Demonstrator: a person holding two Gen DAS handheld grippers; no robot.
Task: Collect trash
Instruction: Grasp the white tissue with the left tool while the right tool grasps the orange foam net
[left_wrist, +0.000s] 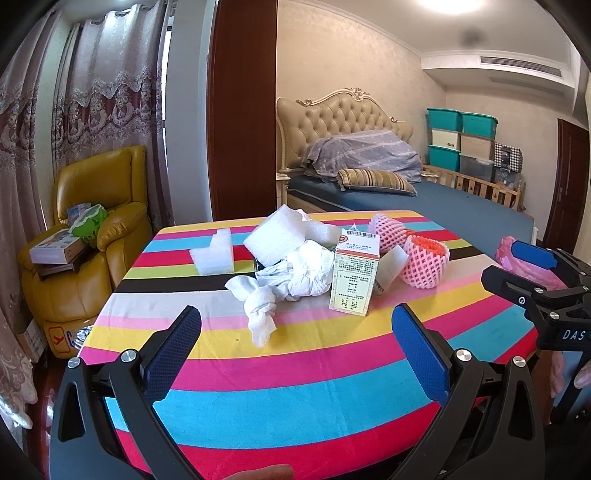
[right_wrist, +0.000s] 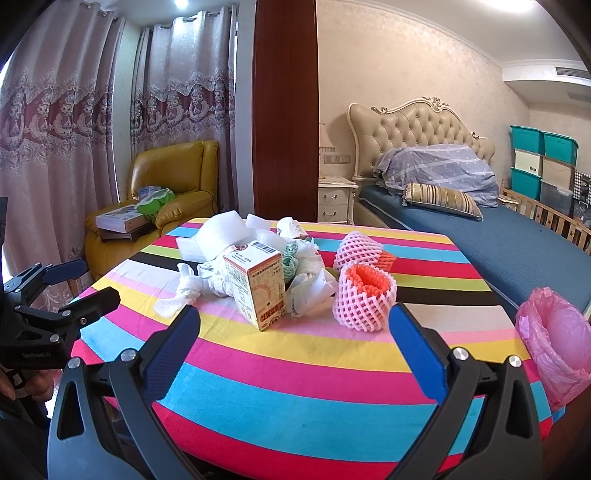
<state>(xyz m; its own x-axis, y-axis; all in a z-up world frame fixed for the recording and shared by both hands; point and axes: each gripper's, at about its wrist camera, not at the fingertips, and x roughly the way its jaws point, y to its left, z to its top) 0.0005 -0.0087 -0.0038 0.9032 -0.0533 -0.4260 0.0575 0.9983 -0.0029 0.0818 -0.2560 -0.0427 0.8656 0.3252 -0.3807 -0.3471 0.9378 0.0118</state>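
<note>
Both your grippers, left (left_wrist: 295, 343) and right (right_wrist: 293, 341), hover spread wide and empty over the table (left_wrist: 295, 398). The trash sits mid-table: tissue (left_wrist: 291, 277), box (left_wrist: 355, 273), foam nets (right_wrist: 364, 299). The pink bag (right_wrist: 557, 339) at the right edge is cut off, its contents unclear.

The striped table (right_wrist: 295, 387) is bare in front of the upright carton (right_wrist: 258, 291), giving open approach, while crumpled tissue (right_wrist: 218, 280) crowds its left, foam netting (right_wrist: 364, 299) its right, and foam blocks (left_wrist: 277, 236) stand behind.
</note>
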